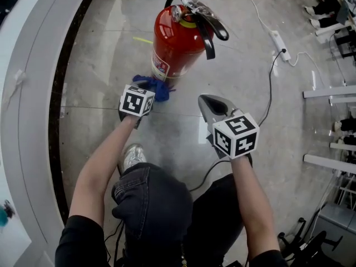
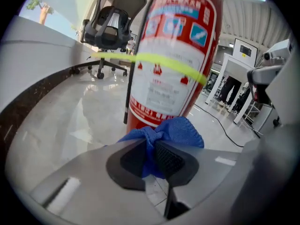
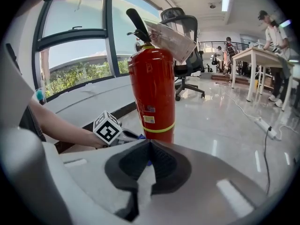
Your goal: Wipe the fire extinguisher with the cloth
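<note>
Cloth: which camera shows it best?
The left gripper view: the cloth sits large and centred, pinched in the left claw before the extinguisher. The head view shows only a small blue bunch past that claw; the right gripper view, just a blue sliver behind the shut right claw.

Blurry, unreadable fire extinguisher label (image 2: 171, 78)

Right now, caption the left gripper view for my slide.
Left hand-held gripper clamps a blue cloth just in front of the red fire extinguisher.
</note>
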`<state>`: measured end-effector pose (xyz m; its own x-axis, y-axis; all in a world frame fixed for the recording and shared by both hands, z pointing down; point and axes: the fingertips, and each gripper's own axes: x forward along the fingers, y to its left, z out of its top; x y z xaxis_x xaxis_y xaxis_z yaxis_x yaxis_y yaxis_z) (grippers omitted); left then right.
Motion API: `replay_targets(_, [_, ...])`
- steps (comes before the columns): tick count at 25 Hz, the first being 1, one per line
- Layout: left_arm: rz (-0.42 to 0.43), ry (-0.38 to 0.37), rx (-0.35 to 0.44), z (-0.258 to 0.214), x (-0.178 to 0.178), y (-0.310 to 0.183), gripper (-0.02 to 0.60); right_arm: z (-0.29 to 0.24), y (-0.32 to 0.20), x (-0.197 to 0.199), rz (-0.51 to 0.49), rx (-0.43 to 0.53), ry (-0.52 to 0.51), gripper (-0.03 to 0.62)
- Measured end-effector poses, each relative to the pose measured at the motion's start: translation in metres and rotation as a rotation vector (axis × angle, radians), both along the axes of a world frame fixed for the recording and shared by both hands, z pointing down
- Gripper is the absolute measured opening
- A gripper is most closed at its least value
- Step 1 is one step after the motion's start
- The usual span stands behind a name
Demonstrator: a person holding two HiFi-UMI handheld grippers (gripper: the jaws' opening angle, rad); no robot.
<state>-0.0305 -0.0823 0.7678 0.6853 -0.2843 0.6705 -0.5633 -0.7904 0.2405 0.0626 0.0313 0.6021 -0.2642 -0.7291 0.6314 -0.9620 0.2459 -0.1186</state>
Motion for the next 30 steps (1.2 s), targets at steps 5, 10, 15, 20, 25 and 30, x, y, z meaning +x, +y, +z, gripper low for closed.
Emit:
replay_targets(5, [0.023, 0.105, 0.118, -0.087, -0.009, -0.015, 0.048, -0.023, -0.005, -0.006, 0.01, 0.053, -0.048, 0.003])
replay_targets(10, [0.083, 0.219, 0.223, -0.194, -0.02, -0.013, 0.049, -0.069, -0.012, -0.019, 0.007, 0.132, -0.094, 0.003])
replay_targets(15, [0.114, 0.27, 0.267, -0.302, -0.035, 0.001, 0.049, -0.149, -0.007, -0.014, 0.071, 0.201, -0.071, 0.003])
replay_targets(20, [0.153, 0.256, 0.315, -0.418, -0.053, 0.021, 0.049, -0.26, -0.001, -0.012, 0.111, 0.249, -0.06, 0.003])
replay_targets(25, [0.118, 0.284, 0.341, -0.544, -0.068, 0.054, 0.049, -0.376, 0.021, -0.029, 0.068, 0.261, -0.042, 0.003])
replay_targets(30, [0.075, 0.317, 0.366, -0.666, -0.069, 0.097, 0.049, -0.484, 0.063, -0.039, 0.045, 0.283, -0.041, 0.003])
